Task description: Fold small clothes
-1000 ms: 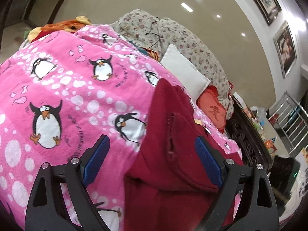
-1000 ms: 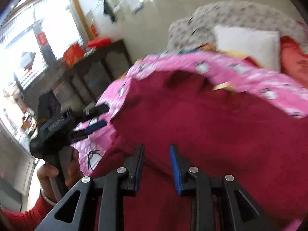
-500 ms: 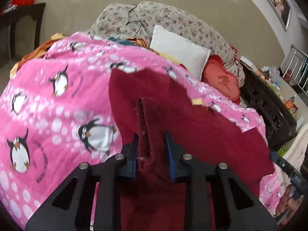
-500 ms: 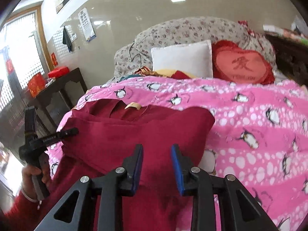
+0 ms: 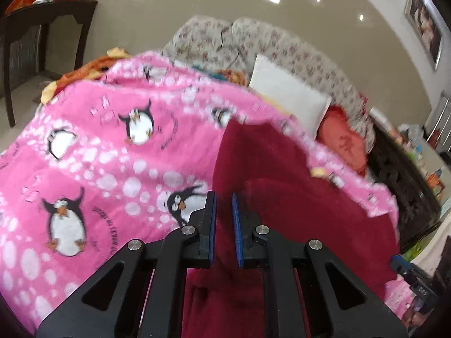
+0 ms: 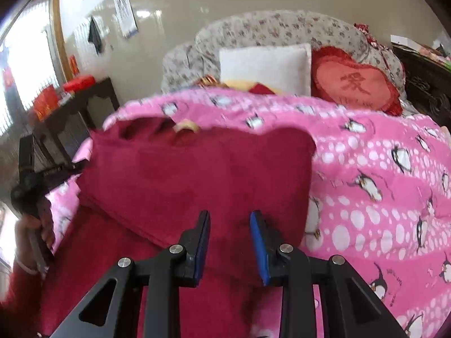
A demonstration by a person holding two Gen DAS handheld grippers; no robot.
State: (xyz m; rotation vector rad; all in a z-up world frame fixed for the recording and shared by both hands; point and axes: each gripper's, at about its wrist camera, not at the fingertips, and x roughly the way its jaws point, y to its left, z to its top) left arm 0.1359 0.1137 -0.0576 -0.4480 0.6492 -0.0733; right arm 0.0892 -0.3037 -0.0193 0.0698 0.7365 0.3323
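Note:
A dark red garment point(image 5: 296, 211) lies partly folded on a pink penguin blanket point(image 5: 112, 155); it also shows in the right wrist view point(image 6: 197, 174), with its tan neck label point(image 6: 186, 125) at the far edge. My left gripper point(image 5: 224, 225) is shut on the garment's left edge, red cloth pinched between its blue pads. My right gripper point(image 6: 229, 242) is shut on the garment's near edge, with cloth between its fingers. The left gripper also shows in the right wrist view point(image 6: 42, 174), held in a hand at the garment's left side.
A white pillow point(image 6: 265, 62), a red heart cushion point(image 6: 355, 81) and a floral quilt point(image 6: 276, 28) lie at the bed's head. A dark wooden side table point(image 6: 76, 104) stands to the left. A dark carved bed frame point(image 5: 400, 183) runs along the right.
The left gripper closed from wide open onto the garment's edge. Both grippers moved with the cloth, and the garment now lies with a layer folded over.

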